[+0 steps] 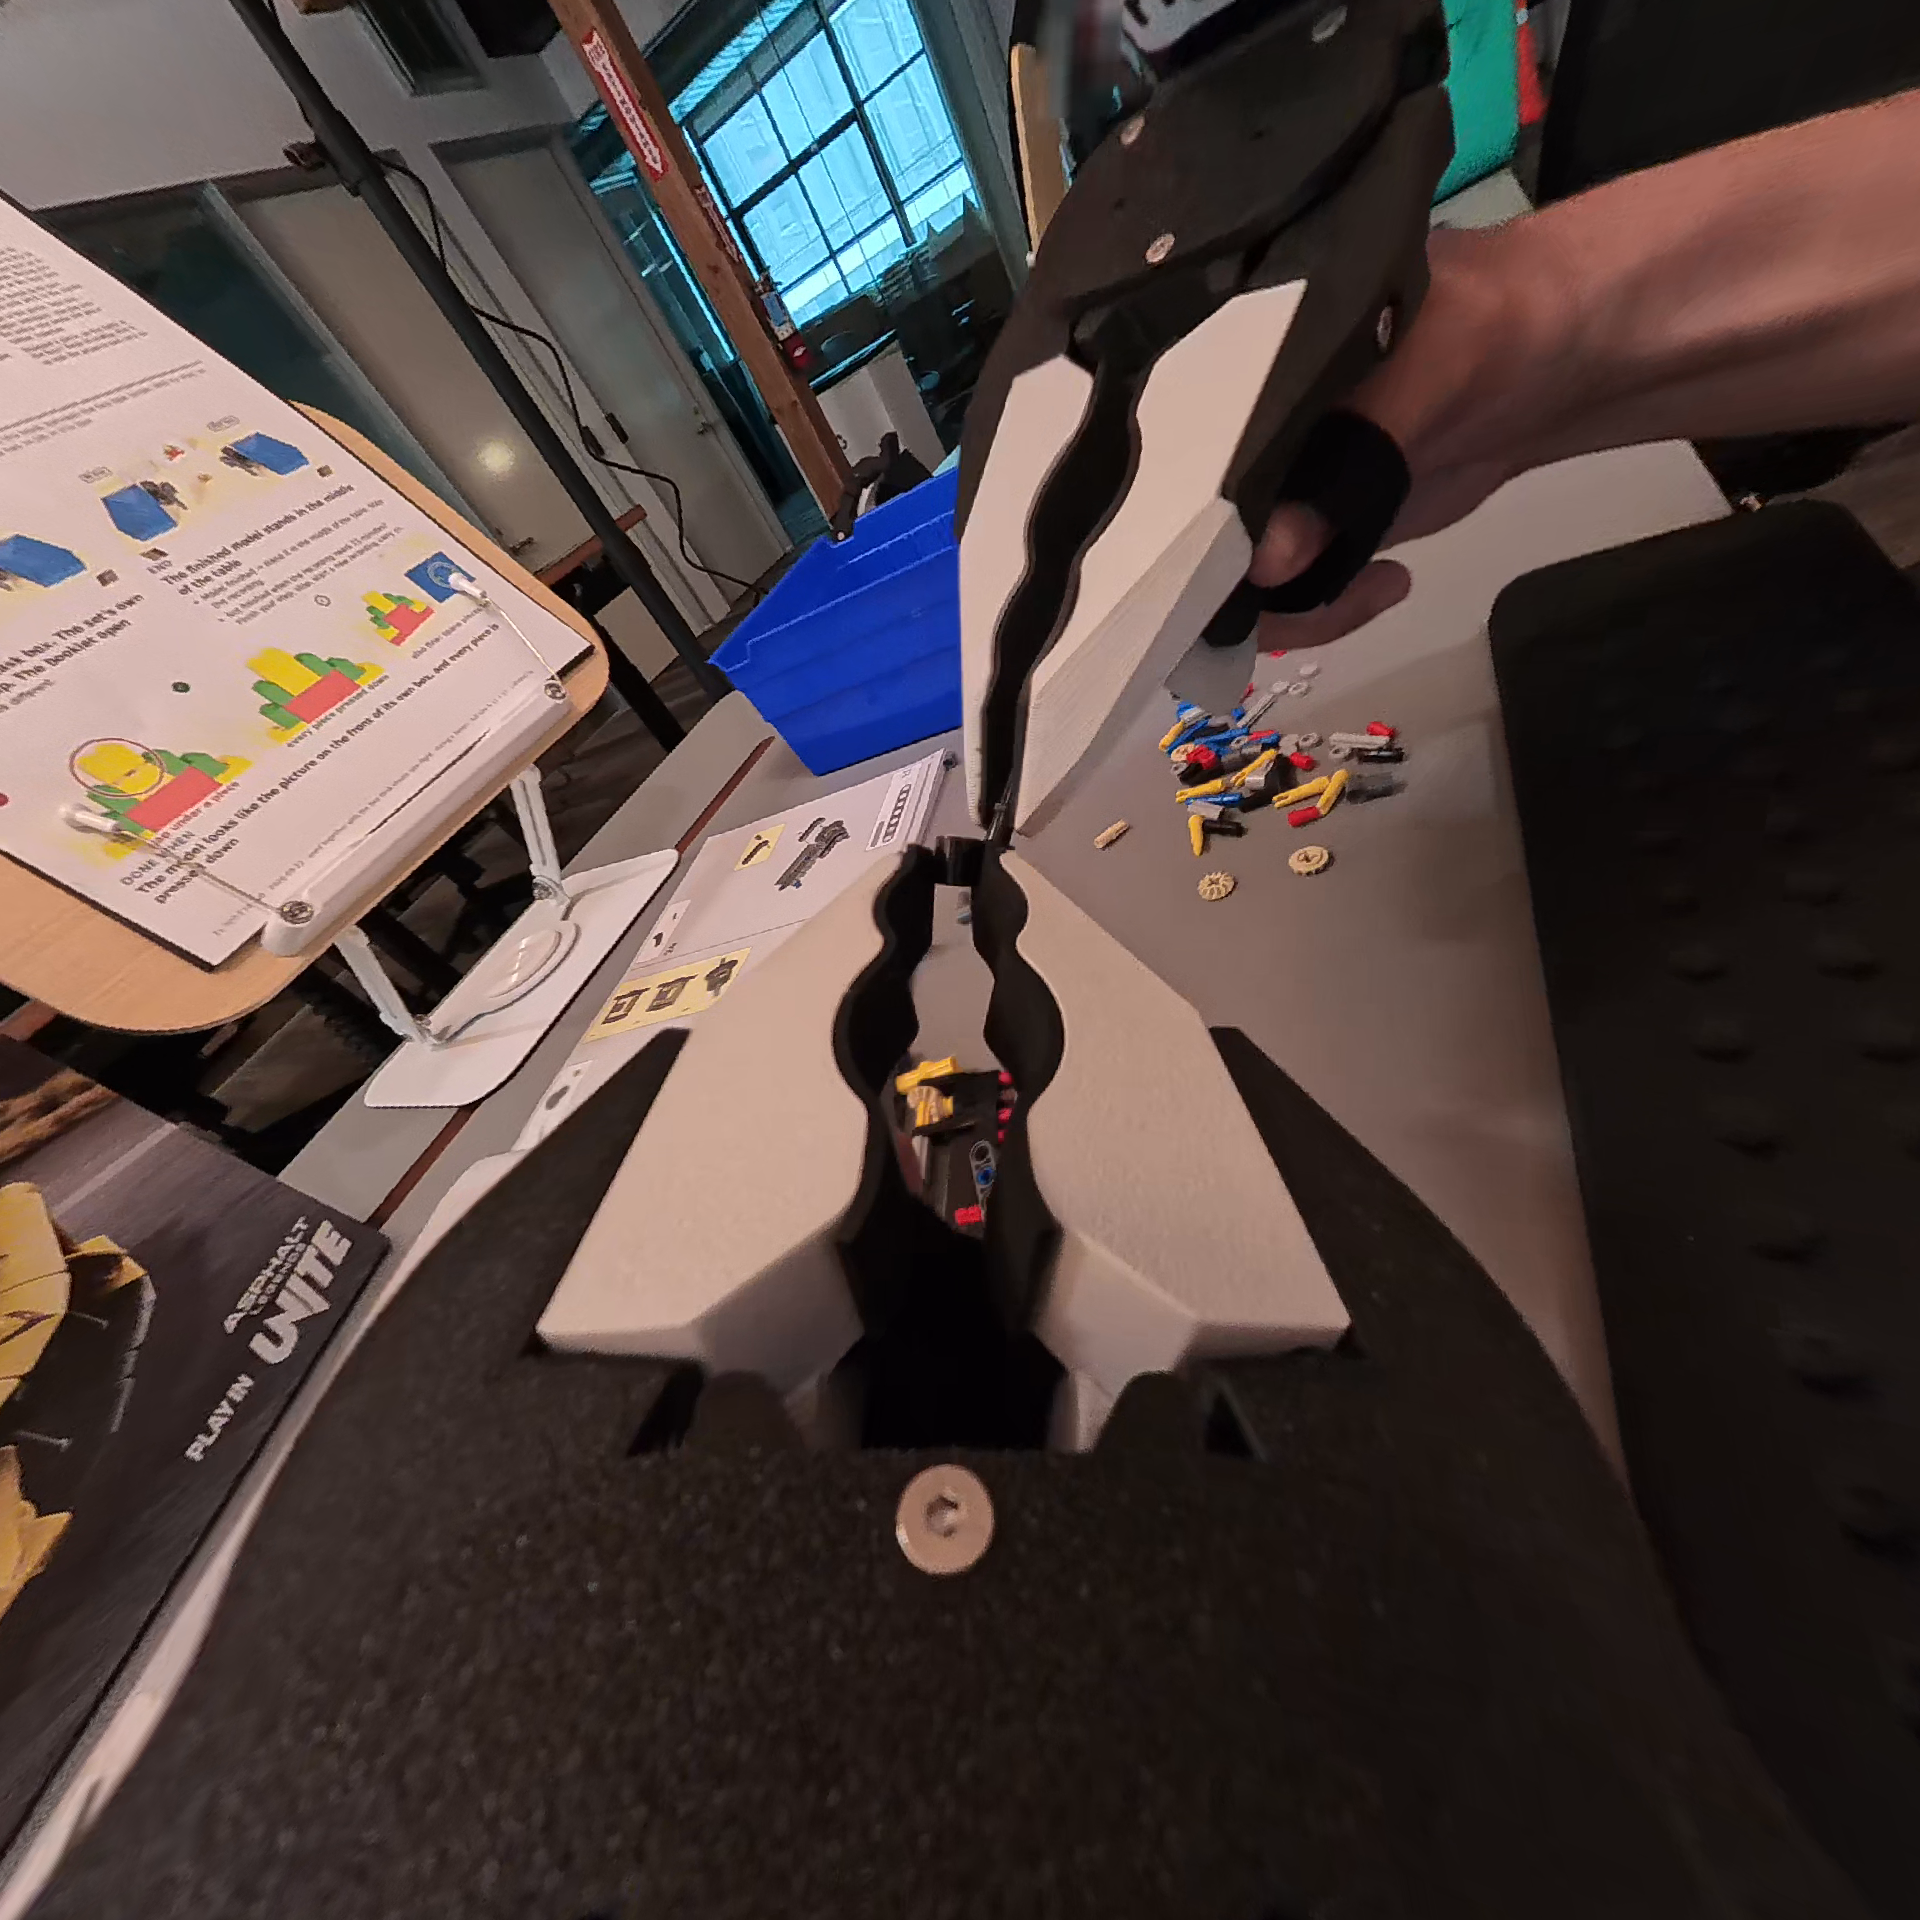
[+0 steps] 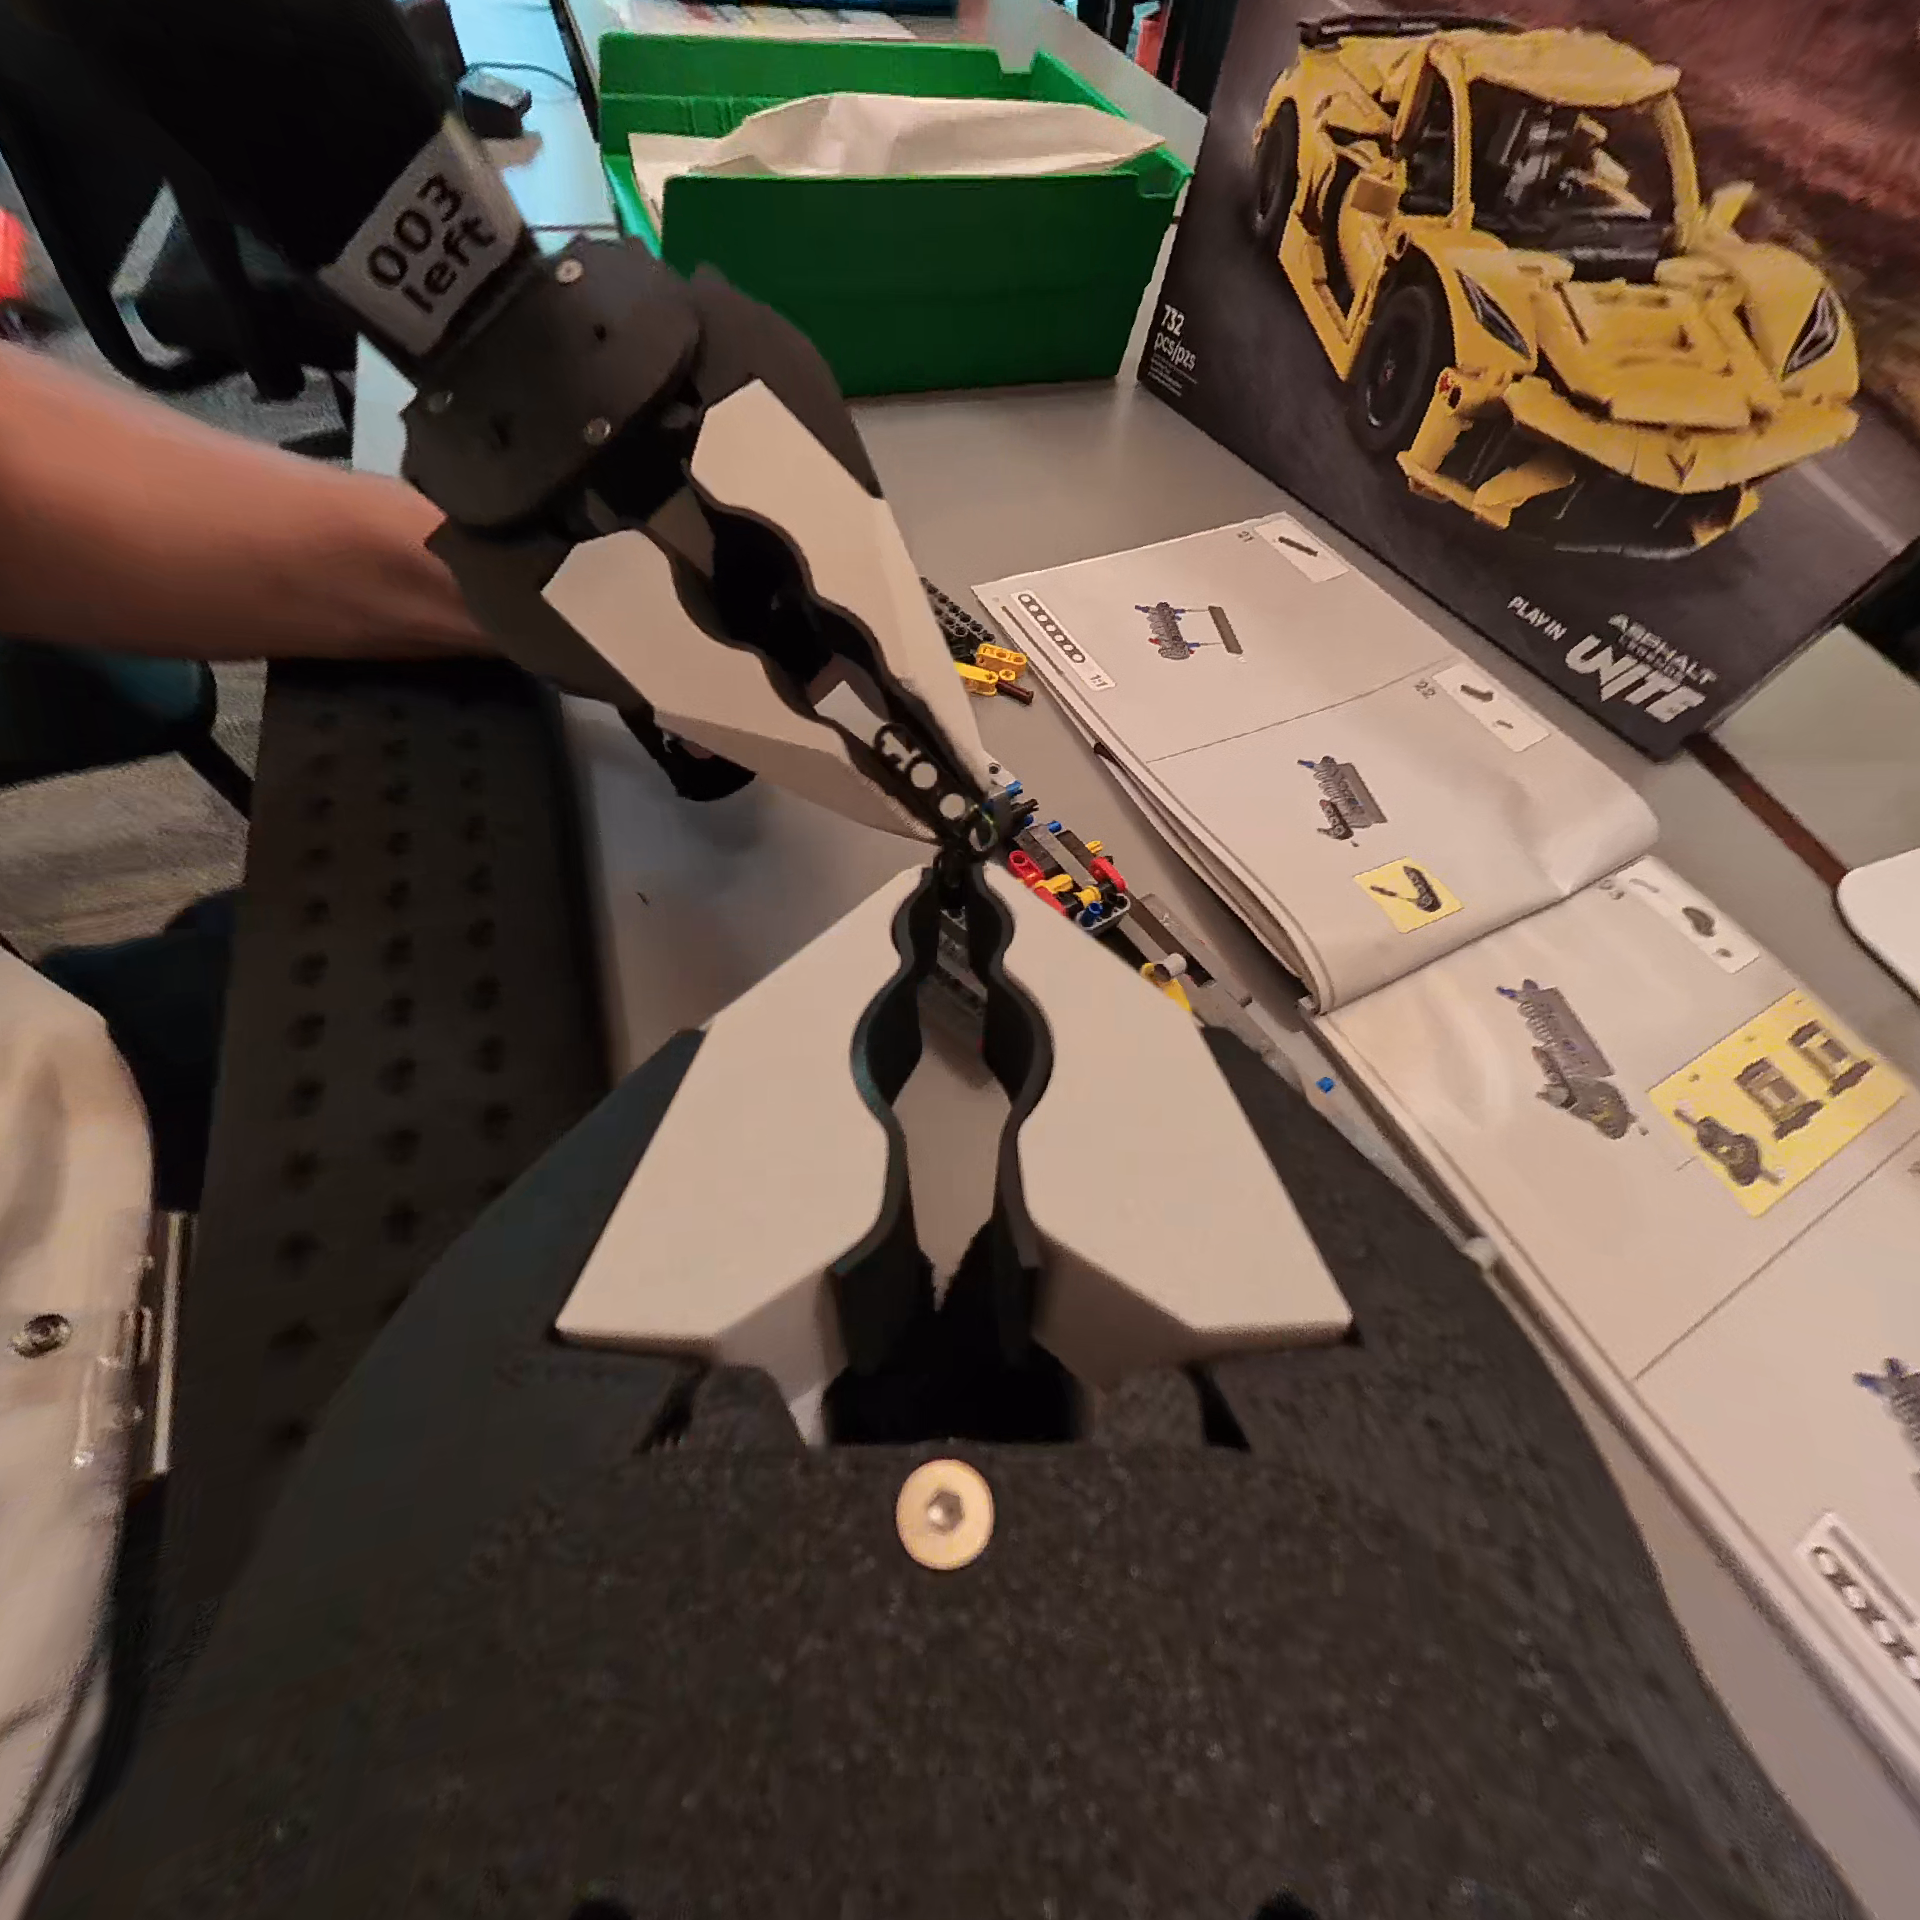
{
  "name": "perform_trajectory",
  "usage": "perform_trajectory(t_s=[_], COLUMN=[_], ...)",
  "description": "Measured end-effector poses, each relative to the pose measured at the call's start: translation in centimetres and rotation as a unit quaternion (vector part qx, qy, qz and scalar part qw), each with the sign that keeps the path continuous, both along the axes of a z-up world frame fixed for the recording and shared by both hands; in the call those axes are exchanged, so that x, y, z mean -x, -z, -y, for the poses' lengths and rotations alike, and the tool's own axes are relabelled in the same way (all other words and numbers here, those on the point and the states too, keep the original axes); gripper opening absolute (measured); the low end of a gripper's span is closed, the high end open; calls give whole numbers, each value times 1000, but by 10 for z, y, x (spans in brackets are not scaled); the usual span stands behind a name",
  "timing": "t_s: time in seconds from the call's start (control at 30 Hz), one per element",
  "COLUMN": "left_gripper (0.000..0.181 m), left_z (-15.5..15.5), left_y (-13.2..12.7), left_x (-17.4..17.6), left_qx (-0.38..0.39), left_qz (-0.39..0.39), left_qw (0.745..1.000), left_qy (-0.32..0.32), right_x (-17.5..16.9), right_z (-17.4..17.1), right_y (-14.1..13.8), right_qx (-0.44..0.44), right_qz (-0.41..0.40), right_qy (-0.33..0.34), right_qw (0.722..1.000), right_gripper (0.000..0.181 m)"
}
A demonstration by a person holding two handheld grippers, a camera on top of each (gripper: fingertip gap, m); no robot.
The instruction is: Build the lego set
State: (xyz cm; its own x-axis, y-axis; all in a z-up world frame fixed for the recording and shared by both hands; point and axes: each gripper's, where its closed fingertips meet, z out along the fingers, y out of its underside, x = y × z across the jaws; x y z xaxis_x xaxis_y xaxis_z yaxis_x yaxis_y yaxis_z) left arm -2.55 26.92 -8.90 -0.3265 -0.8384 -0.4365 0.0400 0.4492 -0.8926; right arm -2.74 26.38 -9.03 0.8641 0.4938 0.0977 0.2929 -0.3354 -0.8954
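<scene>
In the left wrist view, the left hand-held gripper (image 1: pixel 951 852) is nearly closed, its tips nipping a small black piece (image 1: pixel 954 858) that meets the tip of the right hand-held gripper (image 1: pixel 992 821), also pinched narrow. Beyond them on the grey desk (image 1: pixel 1403 935) lies a scatter of small lego pieces (image 1: pixel 1273 769); the instruction booklet (image 1: pixel 821 862) lies left of the tips, a blue bin (image 1: pixel 862 634) behind it. In the right wrist view, the right hand-held gripper (image 2: pixel 954 868) pinches a dark pin against the black beam with holes (image 2: pixel 925 774) clamped in the left hand-held gripper (image 2: pixel 971 816). The partly built lego assembly (image 2: pixel 1081 883) lies just beyond, beside the booklet (image 2: pixel 1351 748), with the lego box (image 2: pixel 1558 343) and a green bin (image 2: pixel 904 260) behind.
</scene>
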Motion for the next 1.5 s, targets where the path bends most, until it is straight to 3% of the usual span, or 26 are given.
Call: perform_trajectory(t_s=[0.13, 0.37, 0.6, 0.73, 0.9, 1.07, 1.23, 1.5], left_gripper=[6, 7, 7, 7, 7, 7, 7, 7], left_z=[4, 16, 19, 19, 22, 20, 18, 20], left_y=[4, 7, 7, -6, -10, -18, -32, -30], left_x=[2, 6, 8, 9, 11, 11, 13, 16], left_qx=[5, 31, 59, 110, 146, 214, 303, 309], left_qz=[-11, -33, -43, -30, -31, -36, -42, -60], left_qw=[1000, 997, 994, 989, 982, 967, 938, 932], left_qy=[21, 65, 85, 99, 112, 131, 164, 178], right_x=[2, 7, 8, 11, 14, 15, 18, 30], right_z=[4, 15, 17, 17, 19, 17, 13, 7], right_y=[4, 8, 8, -4, -7, -14, -30, -21], right_qx=[2, 10, -16, -11, 10, 3, -31, -30], right_qz=[71, 112, 178, -6, -172, -252, -362, -353], right_qy=[-25, -84, -102, -95, -104, -94, -79, -74], right_qw=[997, 990, 979, 995, 980, 963, 928, 932], right_gripper=[4, 4, 4, 4, 4, 4, 4, 4])
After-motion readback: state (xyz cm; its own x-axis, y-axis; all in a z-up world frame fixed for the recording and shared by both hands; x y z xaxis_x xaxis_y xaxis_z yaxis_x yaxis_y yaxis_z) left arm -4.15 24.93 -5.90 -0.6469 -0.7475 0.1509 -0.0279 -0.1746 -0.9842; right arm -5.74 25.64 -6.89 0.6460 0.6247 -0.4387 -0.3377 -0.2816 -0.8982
